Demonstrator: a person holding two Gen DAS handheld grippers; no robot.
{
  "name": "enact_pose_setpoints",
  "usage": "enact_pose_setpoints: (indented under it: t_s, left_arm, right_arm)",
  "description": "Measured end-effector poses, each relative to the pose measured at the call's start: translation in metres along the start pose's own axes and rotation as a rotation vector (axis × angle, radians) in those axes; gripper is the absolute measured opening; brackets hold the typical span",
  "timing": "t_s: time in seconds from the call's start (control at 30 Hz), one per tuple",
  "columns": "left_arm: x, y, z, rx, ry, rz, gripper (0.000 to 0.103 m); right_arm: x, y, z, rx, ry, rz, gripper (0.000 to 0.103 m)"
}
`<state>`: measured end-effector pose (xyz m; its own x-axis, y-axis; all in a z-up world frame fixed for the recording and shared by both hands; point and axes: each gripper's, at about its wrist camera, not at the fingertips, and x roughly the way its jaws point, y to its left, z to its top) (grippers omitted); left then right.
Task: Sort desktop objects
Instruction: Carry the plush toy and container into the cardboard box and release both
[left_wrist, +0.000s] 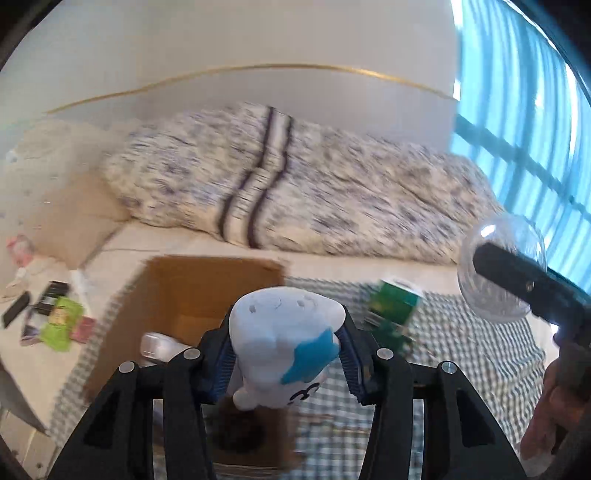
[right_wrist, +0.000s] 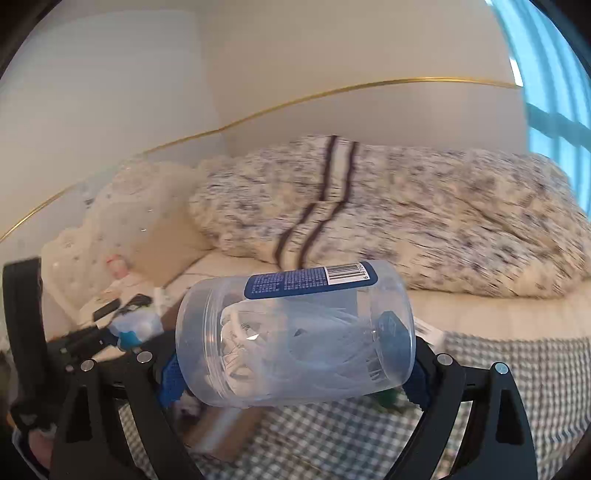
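2 grippers are seen, each loaded with 1 item. The left gripper (left_wrist: 284, 354) is clamped on 1 white plush toy (left_wrist: 280, 339) with a blue patch, held above 1 open cardboard box (left_wrist: 192, 284); this position is judged to be for dropping the toy inside. 1 pale object (left_wrist: 159, 345) is already seen in the box, its identity unclear. The right gripper (right_wrist: 295, 369) is closed across 1 clear plastic jar (right_wrist: 295, 336), gripped on its side, with white cables inside; it is held aloft, probably awaiting placement. 1 green carton (left_wrist: 393, 302) is left on the checked cloth (left_wrist: 461, 350), apparently unsorted. 1 cluster of small items (left_wrist: 55, 317) lies well apart on the bed (left_wrist: 369, 260); the count is not resolvable through blur.
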<state>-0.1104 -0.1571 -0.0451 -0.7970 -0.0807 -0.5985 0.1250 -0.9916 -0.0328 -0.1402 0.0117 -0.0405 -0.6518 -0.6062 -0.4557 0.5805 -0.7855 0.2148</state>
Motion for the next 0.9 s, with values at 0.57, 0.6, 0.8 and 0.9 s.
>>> enact_pose_setpoints:
  t_s: [0.57,0.6,0.8,0.9]
  left_arm:
    - [0.033,0.135,-0.023,-0.161,0.102,0.077,0.056]
    - [0.04,0.138,-0.026,-0.166,0.115,0.089,0.062]
    - [0.046,0.143,-0.03,-0.159,0.078,0.091,0.1]
    - [0.043,0.14,-0.029,-0.142,0.061,0.083,0.103]
  right_arm:
    - [0.132,0.098,-0.017,-0.115,0.195,0.168,0.091]
    - [0.14,0.098,-0.019,-0.114,0.208,0.176,0.092]
    - [0.151,0.094,-0.018,-0.098,0.21,0.177,0.092]
    - [0.145,0.085,-0.011,-0.048,0.158,0.188,0.093]
